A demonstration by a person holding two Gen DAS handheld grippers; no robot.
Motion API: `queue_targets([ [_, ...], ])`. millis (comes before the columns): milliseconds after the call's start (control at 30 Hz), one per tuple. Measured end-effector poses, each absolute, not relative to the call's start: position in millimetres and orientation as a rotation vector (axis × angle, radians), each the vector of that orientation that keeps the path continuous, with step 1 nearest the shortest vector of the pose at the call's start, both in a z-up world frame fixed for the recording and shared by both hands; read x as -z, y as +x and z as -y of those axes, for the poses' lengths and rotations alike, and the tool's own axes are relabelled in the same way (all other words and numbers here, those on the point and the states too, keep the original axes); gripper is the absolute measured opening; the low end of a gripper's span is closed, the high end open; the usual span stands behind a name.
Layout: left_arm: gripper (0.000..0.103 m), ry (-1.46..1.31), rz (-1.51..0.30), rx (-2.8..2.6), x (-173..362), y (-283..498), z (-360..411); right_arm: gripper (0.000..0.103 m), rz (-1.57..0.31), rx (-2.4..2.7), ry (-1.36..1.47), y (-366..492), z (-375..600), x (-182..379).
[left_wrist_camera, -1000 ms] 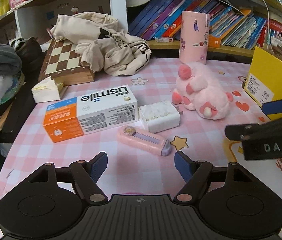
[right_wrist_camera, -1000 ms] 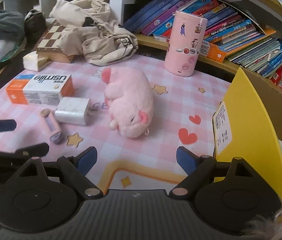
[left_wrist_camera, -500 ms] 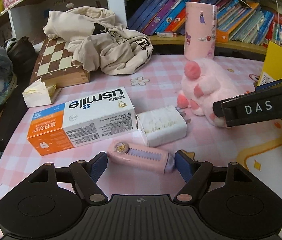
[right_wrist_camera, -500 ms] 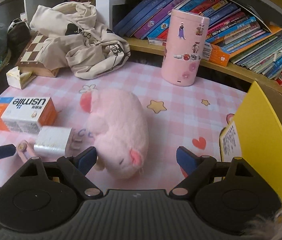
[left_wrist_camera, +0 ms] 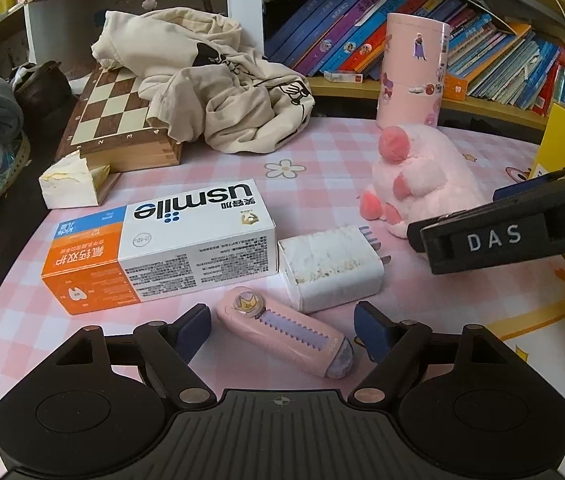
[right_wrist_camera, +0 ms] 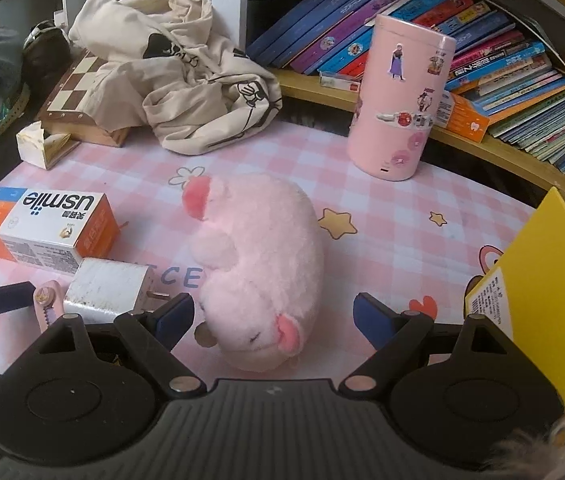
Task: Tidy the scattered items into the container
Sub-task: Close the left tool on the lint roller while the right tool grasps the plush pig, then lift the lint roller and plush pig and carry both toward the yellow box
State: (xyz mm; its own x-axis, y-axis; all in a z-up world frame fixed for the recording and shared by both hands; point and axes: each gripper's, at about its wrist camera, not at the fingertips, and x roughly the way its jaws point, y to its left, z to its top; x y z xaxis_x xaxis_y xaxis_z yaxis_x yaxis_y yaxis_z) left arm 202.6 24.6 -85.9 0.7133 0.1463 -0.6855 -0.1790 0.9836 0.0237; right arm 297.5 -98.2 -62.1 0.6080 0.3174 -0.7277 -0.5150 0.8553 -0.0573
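Nothing visibly tidied yet: the pink plush, usmile box, white charger and pink comb-like case all lie loose on the pink checked mat, with the yellow-flapped cardboard box at the right, its inside hidden. Right gripper is released, straddling the plush's near end, left pad just beside the fur, right pad clear, no squeeze. Left gripper has just widened and brackets the case without touching; both grabs look imminent, four items left.
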Motion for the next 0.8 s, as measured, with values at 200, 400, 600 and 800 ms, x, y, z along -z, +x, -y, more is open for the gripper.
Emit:
queue_targets([
  [200,0.072,-0.053,-0.749,-0.185,86,202,-26,0.053,-0.827,-0.501,-0.245,302,102,65],
  [400,0.066,-0.072,-0.763,-0.204,82,196,-27,0.050,-0.833,-0.497,-0.230,294,113,62],
  [600,0.066,-0.114,-0.787,-0.208,78,181,-26,0.050,-0.838,-0.485,-0.202,279,126,55],
  [800,0.066,-0.142,-0.768,-0.199,69,158,-23,0.050,-0.839,-0.483,-0.189,259,136,50],
])
